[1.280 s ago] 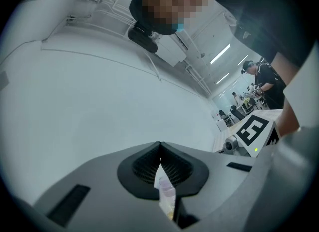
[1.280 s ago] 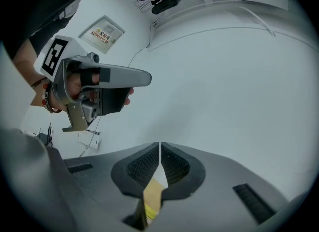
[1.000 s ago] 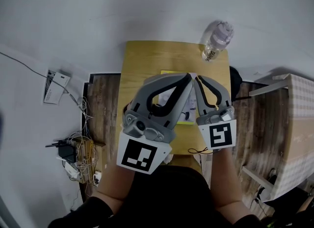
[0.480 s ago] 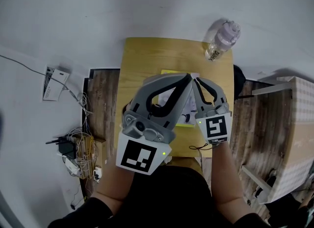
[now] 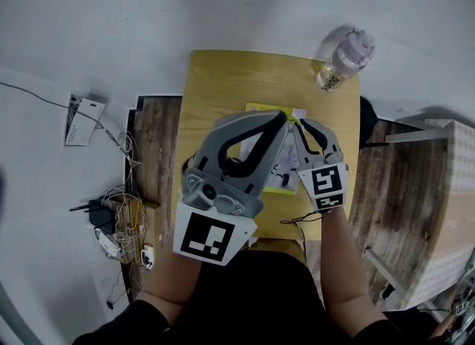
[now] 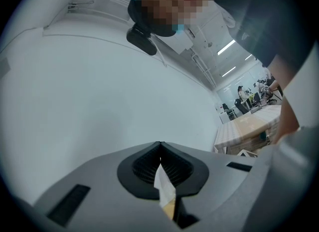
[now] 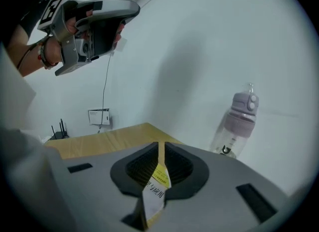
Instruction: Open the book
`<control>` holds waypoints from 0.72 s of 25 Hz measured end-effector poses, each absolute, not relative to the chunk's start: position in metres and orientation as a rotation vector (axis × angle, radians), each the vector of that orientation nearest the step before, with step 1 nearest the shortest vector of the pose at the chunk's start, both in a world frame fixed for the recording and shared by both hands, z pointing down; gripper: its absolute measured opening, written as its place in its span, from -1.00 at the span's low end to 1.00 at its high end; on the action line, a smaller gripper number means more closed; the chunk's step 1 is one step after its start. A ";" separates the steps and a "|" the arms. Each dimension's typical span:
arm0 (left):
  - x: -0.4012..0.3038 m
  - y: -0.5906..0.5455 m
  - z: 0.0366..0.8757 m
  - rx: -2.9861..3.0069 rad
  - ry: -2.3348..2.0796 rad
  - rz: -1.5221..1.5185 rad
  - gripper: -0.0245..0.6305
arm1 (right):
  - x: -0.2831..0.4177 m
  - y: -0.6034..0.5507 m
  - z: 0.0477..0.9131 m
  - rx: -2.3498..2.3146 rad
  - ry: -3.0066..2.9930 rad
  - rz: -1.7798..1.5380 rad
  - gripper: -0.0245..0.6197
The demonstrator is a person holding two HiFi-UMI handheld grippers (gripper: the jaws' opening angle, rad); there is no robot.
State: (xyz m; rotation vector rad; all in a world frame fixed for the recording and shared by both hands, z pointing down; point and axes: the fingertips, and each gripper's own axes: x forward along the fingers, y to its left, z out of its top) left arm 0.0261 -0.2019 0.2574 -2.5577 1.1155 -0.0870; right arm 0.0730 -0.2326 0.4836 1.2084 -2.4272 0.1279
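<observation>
Right claw (image 7: 160, 148), clamped on the yellow cover (image 7: 155, 188), has sunk toward the worktop (image 5: 223, 84); left claw (image 6: 159, 148) pinches a white page (image 6: 164, 186) above. The book (image 5: 269, 108) is probably spreading open.

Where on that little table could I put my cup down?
The far left of the table, between its back edge, the bottle and the book, is bare. The middle is crowded: left tongs and right tongs hold the book there.

Landmark taken: wooden table (image 5: 223, 91). Clear water bottle (image 5: 343, 60), lilac lid, seen upright at its far right corner. White box (image 5: 77, 119) and cable tangle (image 5: 119, 221) noted left of table; cloth-covered table (image 5: 453, 210) noted to right.
</observation>
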 end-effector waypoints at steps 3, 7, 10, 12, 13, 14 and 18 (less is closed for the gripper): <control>0.025 -0.204 0.261 -2.558 1.124 -0.101 -0.90 | 0.079 -0.234 0.501 1.203 -2.404 0.182 -0.82; 0.024 -0.206 0.266 -2.564 1.131 -0.118 -0.90 | 0.084 -0.239 0.524 1.189 -2.363 0.267 -0.82; 0.024 -0.208 0.269 -2.567 1.132 -0.131 -0.90 | 0.084 -0.241 0.542 1.153 -2.334 0.329 -0.61; 0.023 -0.210 0.271 -2.569 1.138 -0.135 -0.90 | 0.084 -0.242 0.552 1.135 -2.309 0.353 -0.50; 0.023 -0.210 0.271 -2.569 1.142 -0.137 -0.90 | 0.085 -0.242 0.556 1.130 -2.299 0.360 -0.50; 0.022 -0.211 0.272 -2.568 1.145 -0.138 -0.90 | 0.085 -0.242 0.559 1.127 -2.292 0.367 -0.50; 0.022 -0.213 0.275 -2.571 1.154 -0.147 -0.90 | 0.088 -0.244 0.574 1.113 -2.270 0.393 -0.50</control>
